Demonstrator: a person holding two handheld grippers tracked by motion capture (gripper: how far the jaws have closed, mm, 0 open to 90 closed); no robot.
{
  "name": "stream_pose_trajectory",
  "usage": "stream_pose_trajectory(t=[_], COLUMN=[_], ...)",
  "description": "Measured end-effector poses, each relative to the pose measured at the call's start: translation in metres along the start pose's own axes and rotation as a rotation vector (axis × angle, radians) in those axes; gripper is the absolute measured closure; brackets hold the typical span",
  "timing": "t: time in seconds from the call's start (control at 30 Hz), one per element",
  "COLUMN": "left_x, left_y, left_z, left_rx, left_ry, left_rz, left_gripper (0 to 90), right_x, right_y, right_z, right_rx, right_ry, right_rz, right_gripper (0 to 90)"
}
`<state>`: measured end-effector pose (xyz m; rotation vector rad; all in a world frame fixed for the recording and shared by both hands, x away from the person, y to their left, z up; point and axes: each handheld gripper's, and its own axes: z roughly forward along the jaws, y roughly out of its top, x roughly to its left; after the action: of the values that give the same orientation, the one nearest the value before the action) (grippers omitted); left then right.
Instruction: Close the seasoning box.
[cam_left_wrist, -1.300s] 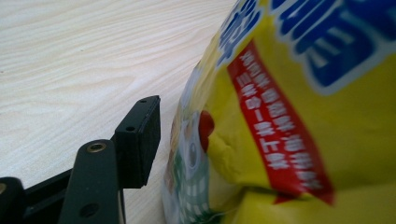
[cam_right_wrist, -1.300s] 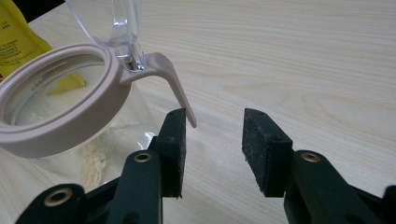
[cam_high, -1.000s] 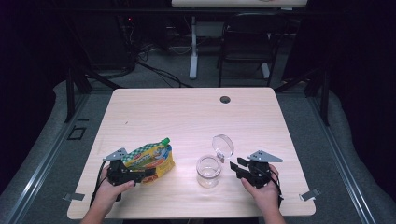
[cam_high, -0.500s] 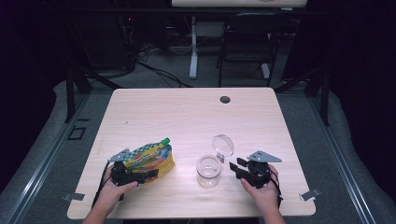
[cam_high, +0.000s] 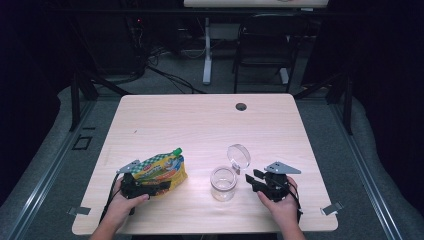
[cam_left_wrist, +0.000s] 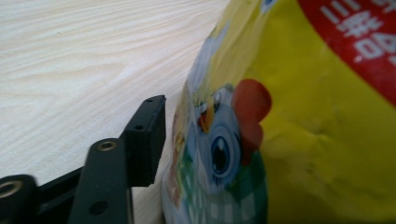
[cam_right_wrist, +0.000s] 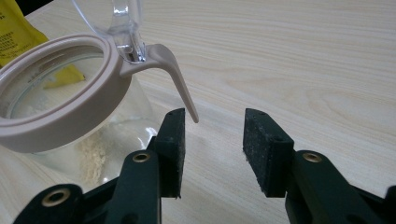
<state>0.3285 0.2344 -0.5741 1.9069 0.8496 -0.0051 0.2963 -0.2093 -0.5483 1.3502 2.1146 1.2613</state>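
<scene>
A: Status. My left tongs (cam_high: 159, 188) sit at the pouch (cam_high: 161, 168), at 7 o'clock on the surface (cam_high: 200, 125). The jaws have just been closing with the pouch between them. One pad (cam_left_wrist: 147, 140) stands just beside the film, a thin gap showing; I cannot tell whether the far pad touches. My right tongs (cam_right_wrist: 212, 149) stand wide and hold nothing, just beside the jar (cam_high: 223, 183) at 5 o'clock, its lid (cam_high: 239, 155) flipped up.

B: Procedure for the grip?

A: I judge the step to be securing the pouch. Close on the lower body, squarely across the film, not on the green cap (cam_high: 176, 150). Squeeze slowly; the film will likely buckle or slip under a fast pinch. Keep the right tongs clear of the jar's latch (cam_right_wrist: 175, 77).

B: What is unclear?

A: The pouch covers my far left jaw. Its fill level cannot be judged. The jar holds some pale powder (cam_right_wrist: 91, 154); the amount is hard to read through the glass.
</scene>
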Motion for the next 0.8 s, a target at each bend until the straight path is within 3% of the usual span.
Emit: stream_pose_trajectory(t=[0.33, 0.8], left_x=[0.0003, -0.0023], left_y=[-0.0007, -0.0022], left_z=[0.0015, 0.0047], left_rx=[-0.006, -0.038], left_ry=[-0.012, 0.014], left_rz=[0.0, 0.025], left_gripper=[48.9, 50.5], right_x=[0.0003, 0.0005], right_y=[0.0001, 0.0001], right_z=[0.0001, 0.0006], right_rx=[0.001, 0.001], right_ry=[-0.001, -0.003], right_rz=[-0.002, -0.005], right_gripper=[59.2, 59.2])
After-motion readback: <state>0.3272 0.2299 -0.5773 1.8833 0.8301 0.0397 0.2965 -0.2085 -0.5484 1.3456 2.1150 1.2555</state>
